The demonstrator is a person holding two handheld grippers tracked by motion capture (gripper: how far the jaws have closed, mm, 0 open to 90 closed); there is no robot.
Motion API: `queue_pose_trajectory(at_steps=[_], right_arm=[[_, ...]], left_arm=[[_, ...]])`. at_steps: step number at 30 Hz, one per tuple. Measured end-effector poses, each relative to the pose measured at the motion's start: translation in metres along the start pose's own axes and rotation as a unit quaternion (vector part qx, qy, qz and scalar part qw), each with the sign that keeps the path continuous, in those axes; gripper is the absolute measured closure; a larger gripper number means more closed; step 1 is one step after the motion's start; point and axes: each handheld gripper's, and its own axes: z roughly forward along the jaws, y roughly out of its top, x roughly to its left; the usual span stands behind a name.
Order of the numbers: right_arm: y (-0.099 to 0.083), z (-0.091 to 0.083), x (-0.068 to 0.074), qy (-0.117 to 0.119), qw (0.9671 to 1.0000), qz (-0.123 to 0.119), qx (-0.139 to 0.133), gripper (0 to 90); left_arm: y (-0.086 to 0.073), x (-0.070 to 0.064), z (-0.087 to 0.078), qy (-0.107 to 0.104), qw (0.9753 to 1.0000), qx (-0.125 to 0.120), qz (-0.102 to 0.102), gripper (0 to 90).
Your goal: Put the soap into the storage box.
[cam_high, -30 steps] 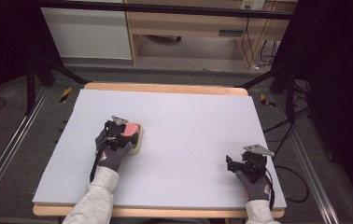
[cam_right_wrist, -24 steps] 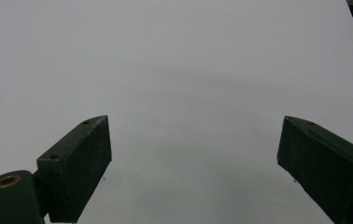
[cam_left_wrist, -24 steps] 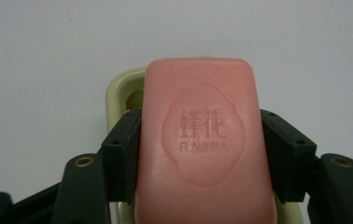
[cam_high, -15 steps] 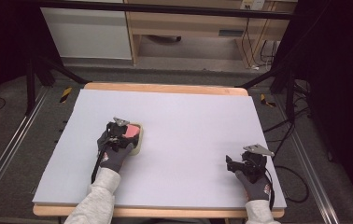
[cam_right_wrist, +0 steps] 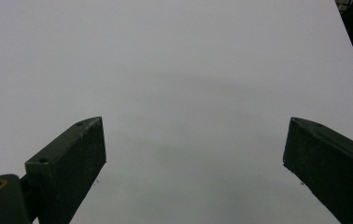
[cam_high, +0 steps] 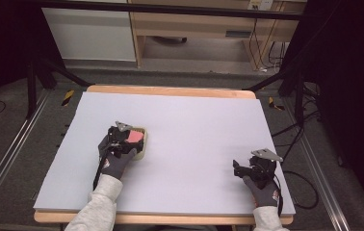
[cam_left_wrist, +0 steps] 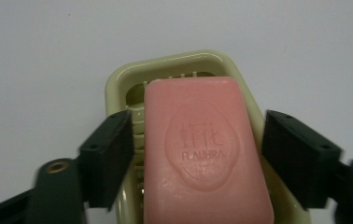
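Left tongs [cam_left_wrist: 195,154] sit wide open around the pink soap [cam_left_wrist: 205,154], gripping nothing yet — soap's in its green dish [cam_left_wrist: 118,81], frame centre. Squeeze off-centre and it'll probably skid out. Right tongs [cam_right_wrist: 193,168] gape open, empty, over bare tabletop [cam_right_wrist: 174,60].

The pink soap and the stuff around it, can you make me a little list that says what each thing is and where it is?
soap: pink bar, stamped oval on top, lying in the dish
dish: pale green soap dish, on the white table
left gripper: open, one jaw each side of the soap
right gripper: open over bare table, near right corner
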Motion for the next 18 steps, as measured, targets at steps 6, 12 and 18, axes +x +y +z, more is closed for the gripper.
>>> queue_pose_trajectory(at_steps=[6,12,18], right_arm=[[0.000,-0.001,0.000,-0.002,1.0000,-0.002,-0.005,5.7],[0.000,-0.001,0.000,-0.003,1.0000,-0.001,-0.005,5.2],[-0.002,0.002,0.004,-0.013,0.9994,-0.032,0.008,4.8]], left_arm=[[-0.001,0.002,-0.015,-0.002,0.9999,-0.008,0.006,19.3],[-0.004,0.002,-0.033,-0.007,0.9996,-0.025,0.013,18.7],[-0.015,-0.002,-0.052,-0.025,0.9987,-0.039,0.020,19.0]])
